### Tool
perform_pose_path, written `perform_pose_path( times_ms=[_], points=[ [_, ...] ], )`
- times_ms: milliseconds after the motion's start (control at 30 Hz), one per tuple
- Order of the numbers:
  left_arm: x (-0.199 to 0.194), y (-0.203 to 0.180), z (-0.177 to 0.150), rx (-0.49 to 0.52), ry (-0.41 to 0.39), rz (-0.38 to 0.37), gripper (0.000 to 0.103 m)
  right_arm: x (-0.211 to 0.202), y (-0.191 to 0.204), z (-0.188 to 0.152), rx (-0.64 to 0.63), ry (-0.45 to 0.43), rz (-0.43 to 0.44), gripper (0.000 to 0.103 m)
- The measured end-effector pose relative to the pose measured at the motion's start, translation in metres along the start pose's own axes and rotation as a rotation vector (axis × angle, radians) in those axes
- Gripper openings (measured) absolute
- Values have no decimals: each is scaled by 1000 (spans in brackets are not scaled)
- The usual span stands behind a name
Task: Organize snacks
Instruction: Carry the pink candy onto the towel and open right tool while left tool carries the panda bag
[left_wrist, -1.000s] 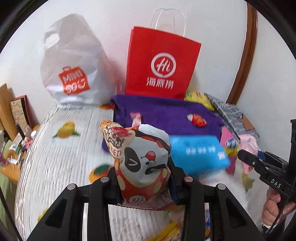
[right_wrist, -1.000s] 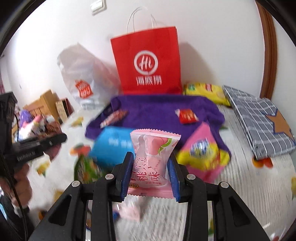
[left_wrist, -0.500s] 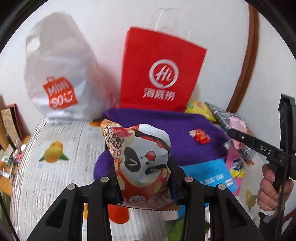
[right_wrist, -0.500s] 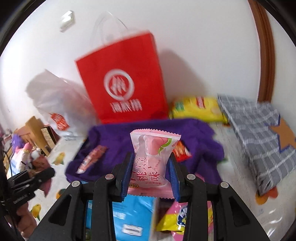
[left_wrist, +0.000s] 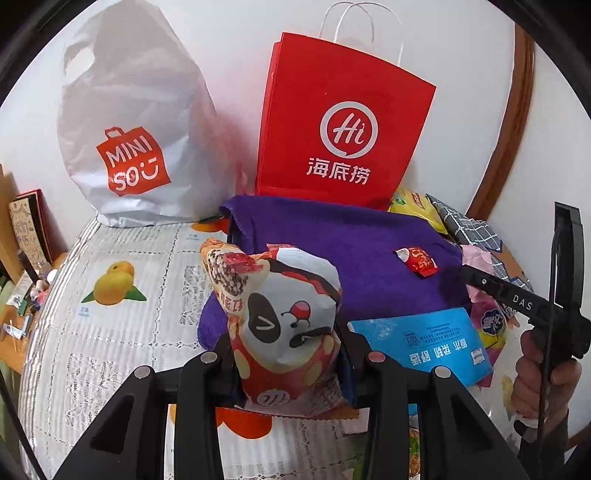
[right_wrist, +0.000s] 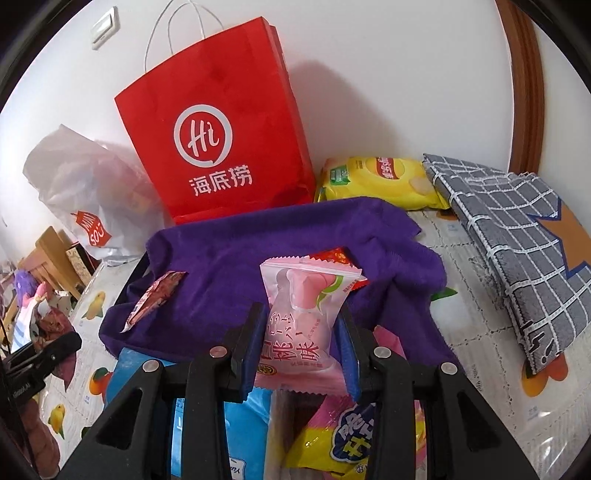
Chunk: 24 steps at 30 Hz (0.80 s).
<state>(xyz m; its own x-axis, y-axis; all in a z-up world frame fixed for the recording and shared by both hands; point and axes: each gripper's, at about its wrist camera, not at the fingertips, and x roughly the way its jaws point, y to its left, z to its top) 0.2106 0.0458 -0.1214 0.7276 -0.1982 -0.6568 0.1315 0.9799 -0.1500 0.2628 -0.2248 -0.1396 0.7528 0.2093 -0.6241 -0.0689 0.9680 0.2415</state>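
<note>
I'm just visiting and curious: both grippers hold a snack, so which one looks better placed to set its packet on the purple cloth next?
Probably the right gripper. Its pink peach packet hangs over the purple cloth, while the left gripper holds its panda packet nearer the cloth's near edge.

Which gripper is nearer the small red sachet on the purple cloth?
Right. The right gripper, shut on a pink peach packet, sits just before the red sachet. The left gripper, holding a panda snack bag, sits farther back, to its left.
</note>
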Motion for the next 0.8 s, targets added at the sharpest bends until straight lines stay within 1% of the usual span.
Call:
perform_pose_path(
  times_ms=[167,233,300,500,600,800],
  points=[
    [0,1,0,-5,1,-11,37,5,0,9,3,1,-9,37],
    [0,1,0,-3,1,-10,37,10,-1,12,18,15,-18,32],
    [0,1,0,-1,0,-10,37,18,-1,11,17,42,-32,29],
    [3,0,0,3,18,-13,37,18,1,2,-1,59,-26,29],
    [7,0,-1,7,31,-13,37,19,3,-1,-18,78,-20,31],
    [9,-2,-1,19,43,-14,37,31,6,-7,-76,130,-100,31]
  ],
)
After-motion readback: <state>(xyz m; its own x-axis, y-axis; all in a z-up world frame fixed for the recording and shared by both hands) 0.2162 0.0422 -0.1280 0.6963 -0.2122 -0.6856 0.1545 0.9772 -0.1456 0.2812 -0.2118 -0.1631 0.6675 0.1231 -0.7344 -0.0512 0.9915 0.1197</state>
